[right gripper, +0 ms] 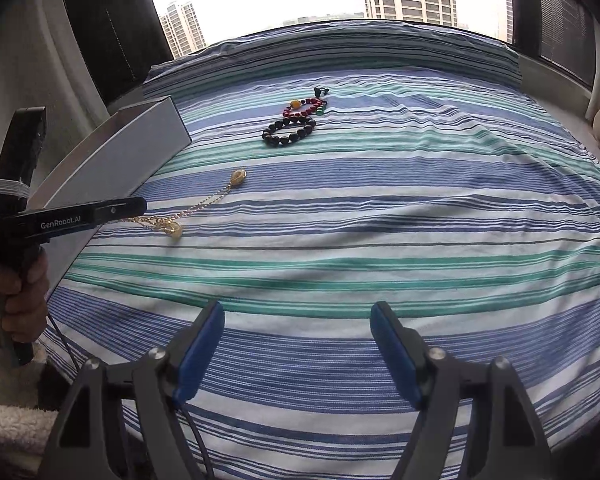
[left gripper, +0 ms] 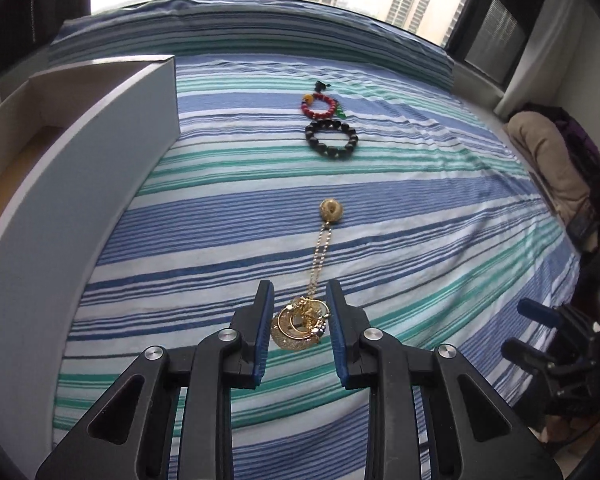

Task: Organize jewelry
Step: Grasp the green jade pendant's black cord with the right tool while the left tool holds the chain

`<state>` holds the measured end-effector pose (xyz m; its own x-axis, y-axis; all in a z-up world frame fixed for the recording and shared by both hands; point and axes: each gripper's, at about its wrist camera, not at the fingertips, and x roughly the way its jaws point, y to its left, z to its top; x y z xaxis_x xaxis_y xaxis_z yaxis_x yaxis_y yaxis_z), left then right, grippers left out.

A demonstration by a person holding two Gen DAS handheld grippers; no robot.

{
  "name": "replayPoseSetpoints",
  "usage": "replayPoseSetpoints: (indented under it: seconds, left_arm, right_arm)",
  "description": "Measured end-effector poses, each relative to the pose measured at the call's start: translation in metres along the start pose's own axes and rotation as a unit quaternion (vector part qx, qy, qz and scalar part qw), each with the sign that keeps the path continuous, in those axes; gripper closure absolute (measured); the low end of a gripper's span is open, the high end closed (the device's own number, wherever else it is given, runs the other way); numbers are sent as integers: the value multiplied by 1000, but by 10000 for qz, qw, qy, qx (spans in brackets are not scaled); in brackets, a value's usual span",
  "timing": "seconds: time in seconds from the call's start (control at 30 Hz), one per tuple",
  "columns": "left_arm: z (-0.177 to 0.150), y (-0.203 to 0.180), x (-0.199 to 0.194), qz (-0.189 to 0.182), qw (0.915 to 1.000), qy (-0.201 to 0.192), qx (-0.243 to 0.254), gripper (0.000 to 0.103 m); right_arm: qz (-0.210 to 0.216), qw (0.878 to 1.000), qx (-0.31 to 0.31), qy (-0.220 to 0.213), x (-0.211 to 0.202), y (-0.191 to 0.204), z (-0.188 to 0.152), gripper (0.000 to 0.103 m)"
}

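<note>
Here the gold necklace (left gripper: 304, 320) is seen bunched between the blue pads of the left gripper (left gripper: 298, 300), and the jaws are drawn in narrow around that cluster of gold rings. The right pad touches the cluster, while a small gap seems to remain at the left pad, so the grip is judged as a light clamp on the necklace. From the cluster the thin chain (left gripper: 320, 252) runs straight ahead, away from the gripper, to a round gold pendant (left gripper: 331, 211) that lies on the striped bed sheet (left gripper: 420, 220). So the long axis of the necklace is in line with the fingers, and the far end is probably dragged if the gripper is lifted.

The white box (left gripper: 80, 184) stands at the left of this gripper, just beside it, with its open top towards the left edge. The coming move is therefore judged as a carry to the left and over the wall of the box.

The right gripper (right gripper: 298, 340) is held wide apart above the sheet, with nothing between its pads. The black bead bracelet (right gripper: 289, 131) and the red bead bracelet (right gripper: 305, 106) lie touching each other, well ahead of it, and no tool is near them
</note>
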<state>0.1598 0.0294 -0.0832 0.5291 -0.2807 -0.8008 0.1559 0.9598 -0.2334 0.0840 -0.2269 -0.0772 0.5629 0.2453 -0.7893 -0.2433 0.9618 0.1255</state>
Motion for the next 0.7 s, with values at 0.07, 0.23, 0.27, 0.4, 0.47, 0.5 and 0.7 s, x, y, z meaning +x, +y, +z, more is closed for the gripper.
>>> replayPoseSetpoints:
  seconds: [0.07, 0.23, 0.27, 0.4, 0.47, 0.5, 0.7]
  left_arm:
    - [5, 5, -11, -187, 9997, -74, -172, 78]
    - [19, 12, -33, -470, 9975, -204, -477, 78]
    - [21, 13, -36, -522, 9969, -209, -545, 78]
    - [22, 18, -45, -547, 9957, -256, -707, 78]
    - [21, 18, -49, -527, 9956, -289, -723, 78]
    - [21, 17, -52, -502, 9956, -315, -719, 78]
    - [20, 14, -69, -283, 9958, -496, -718, 78]
  right_arm:
    - [10, 10000, 4, 36, 1, 2, -1, 26]
    - [9, 10000, 46, 21, -1, 2, 1, 26]
    - [13, 10000, 47, 4, -2, 2, 2, 26]
    - [64, 10000, 45, -20, -4, 2, 3, 26]
    - [70, 10000, 17, -9, -4, 0, 6, 26]
    - [92, 10000, 2, -12, -4, -1, 9, 26]
    - [711, 9974, -65, 115, 8, -11, 60, 26]
